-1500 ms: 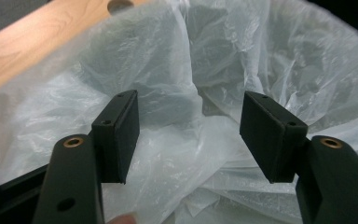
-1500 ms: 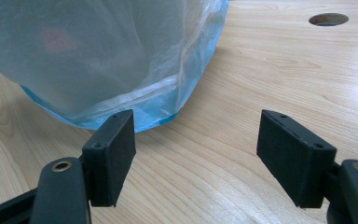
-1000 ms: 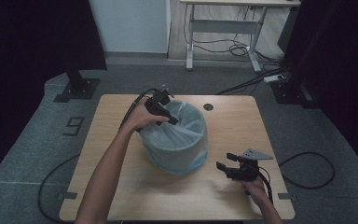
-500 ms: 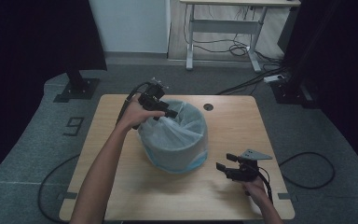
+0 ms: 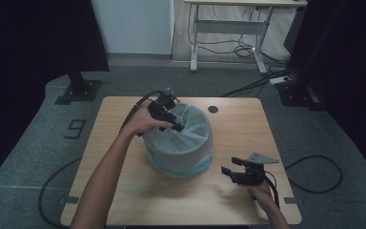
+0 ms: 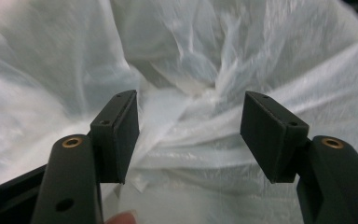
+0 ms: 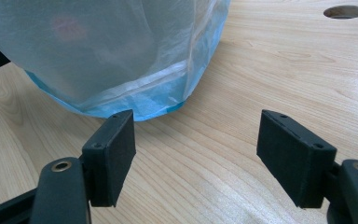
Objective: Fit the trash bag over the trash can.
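**Presently: two hand-held grippers at a lined bin on a wooden surface**

Item 1. Left hand-held gripper [image 5: 177, 128]. Held over the rear left rim of the bin, jaws pointing down and inward into the opening. In the left gripper view its pads [image 6: 116, 135] stand apart with a wide gap; crumpled white film lies behind and between them, but neither pad presses on it. Nothing is gripped. A fingertip shows at the bottom edge of that view. A black cable trails from the gripper off toward the left.

Item 2. Right hand-held gripper [image 5: 229, 165]. Held low over the surface, near the front right corner, jaws pointing left toward the bin's base. Jaws stand wide, with bare wood between them; the pads [image 7: 112, 156] hold nothing. A grey three-cornered plate sits on top of it.

Item 3. Bin liner [image 5: 190, 131]. Thin, translucent white plastic, heavily creased, draped over the bin's mouth and down its outer wall. Inside, its folds gather toward the middle. In the right gripper view the film hangs nearly to the surface.

Item 4. Bin [image 7: 144, 109]. Round, blue, upright near the middle of the surface; a blue band shows below the liner's hem.

Item 5. Surface [image 5: 248, 129]. Light wood grain, rectangular, with a round cable hole [image 5: 213, 109] behind and right of the bin.
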`<state>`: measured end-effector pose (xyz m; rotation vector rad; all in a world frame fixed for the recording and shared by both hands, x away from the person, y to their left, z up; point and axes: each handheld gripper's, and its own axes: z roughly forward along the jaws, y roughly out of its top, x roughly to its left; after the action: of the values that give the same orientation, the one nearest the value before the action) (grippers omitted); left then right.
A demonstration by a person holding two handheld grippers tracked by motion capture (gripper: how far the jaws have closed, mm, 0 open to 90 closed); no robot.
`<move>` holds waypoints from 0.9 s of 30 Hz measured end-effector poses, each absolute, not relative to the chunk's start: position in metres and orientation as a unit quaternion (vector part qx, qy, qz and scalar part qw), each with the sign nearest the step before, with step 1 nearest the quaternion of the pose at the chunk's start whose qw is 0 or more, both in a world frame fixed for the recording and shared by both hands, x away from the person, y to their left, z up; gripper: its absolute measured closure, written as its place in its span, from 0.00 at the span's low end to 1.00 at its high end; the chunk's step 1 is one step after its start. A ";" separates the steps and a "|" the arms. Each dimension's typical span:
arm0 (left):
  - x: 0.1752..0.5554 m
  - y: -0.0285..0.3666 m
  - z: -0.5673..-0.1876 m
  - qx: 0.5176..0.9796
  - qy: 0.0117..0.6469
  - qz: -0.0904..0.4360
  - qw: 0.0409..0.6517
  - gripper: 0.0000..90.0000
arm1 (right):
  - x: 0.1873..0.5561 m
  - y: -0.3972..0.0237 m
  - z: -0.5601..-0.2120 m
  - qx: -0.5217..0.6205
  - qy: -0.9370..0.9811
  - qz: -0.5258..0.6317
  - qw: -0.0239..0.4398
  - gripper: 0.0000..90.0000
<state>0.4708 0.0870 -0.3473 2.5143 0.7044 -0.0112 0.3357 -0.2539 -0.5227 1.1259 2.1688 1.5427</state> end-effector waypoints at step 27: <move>0.469 0.065 -0.370 0.953 0.247 -0.009 0.174 0.41 | 0.335 -0.254 -0.521 0.382 0.741 0.542 0.109 0.30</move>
<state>0.4693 0.0651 -0.3697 2.7027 0.6993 -0.0250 0.3348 -0.2537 -0.5208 1.1246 2.1776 1.5926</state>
